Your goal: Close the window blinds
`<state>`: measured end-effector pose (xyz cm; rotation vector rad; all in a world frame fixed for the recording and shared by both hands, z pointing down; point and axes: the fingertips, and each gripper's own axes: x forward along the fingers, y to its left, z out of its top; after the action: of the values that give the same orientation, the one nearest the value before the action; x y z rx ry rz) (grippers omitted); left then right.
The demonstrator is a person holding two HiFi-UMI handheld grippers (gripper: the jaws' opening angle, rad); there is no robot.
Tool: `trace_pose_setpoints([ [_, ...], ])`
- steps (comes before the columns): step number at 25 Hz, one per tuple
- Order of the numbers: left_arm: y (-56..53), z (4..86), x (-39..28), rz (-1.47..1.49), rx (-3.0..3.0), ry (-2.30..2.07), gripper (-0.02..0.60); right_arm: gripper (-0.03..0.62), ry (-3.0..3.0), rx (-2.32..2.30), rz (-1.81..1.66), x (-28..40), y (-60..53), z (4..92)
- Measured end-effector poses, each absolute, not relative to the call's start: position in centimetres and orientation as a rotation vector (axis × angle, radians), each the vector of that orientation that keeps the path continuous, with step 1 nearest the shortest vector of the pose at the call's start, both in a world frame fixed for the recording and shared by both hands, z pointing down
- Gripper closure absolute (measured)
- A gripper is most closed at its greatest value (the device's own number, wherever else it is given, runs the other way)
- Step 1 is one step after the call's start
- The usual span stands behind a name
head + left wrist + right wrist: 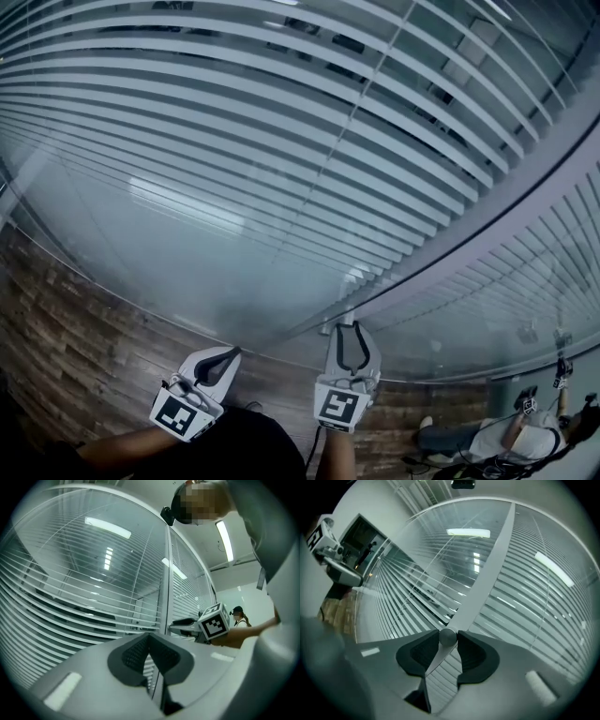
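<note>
Horizontal slat blinds [234, 141] hang behind glass panes, their slats tilted apart so dark gaps show between them. A grey frame post [469, 225] divides two panes. My right gripper [353, 328] reaches up to the foot of this post. In the right gripper view its pads press from both sides on the grey round-ended control rod [448, 637] in front of the post [492, 564]. My left gripper [232, 353] hangs lower left of it, away from the glass. Its jaws meet at the tips [149, 637] with nothing between them. The right gripper [187, 623] also appears in the left gripper view.
A wood-plank surface [75, 319] runs below the glass at the left. A person [506, 431] sits low at the right, away from the window. My own forearms and dark clothing fill the bottom edge of the head view.
</note>
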<state>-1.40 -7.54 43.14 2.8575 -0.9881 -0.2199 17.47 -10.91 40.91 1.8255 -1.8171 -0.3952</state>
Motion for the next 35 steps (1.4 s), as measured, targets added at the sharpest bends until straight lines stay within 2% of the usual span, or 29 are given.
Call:
trace_pose_setpoints([
  [11,-6.6,45.6,1.1,-0.151,2.839,-0.889,0.583,0.463,-1.597,1.45,-0.681,16.9,-10.7,42.2],
  [15,-6.2,46.5,1.6,-0.157,2.829,-0.894,0.583,0.456,-1.8,1.653,-0.456,17.3,-10.7,42.9],
  [19,-6.0,46.3,1.6,-0.144,2.839,-0.892,0.583,0.419,-2.068,1.926,-0.132,17.3,-10.7,42.2],
  [25,-5.6,46.6,1.4,-0.091,2.809,-0.899,0.583,0.436,-2.126,2.178,0.066,18.1,-10.6,41.1],
  [30,-5.8,45.9,1.1,-0.115,2.803,-0.922,0.583,0.464,-2.068,2.33,0.098,18.5,-10.6,40.8],
  [35,-6.0,45.7,0.5,-0.138,2.789,-0.943,0.583,0.465,-1.997,2.195,-0.047,18.1,-10.7,40.8],
])
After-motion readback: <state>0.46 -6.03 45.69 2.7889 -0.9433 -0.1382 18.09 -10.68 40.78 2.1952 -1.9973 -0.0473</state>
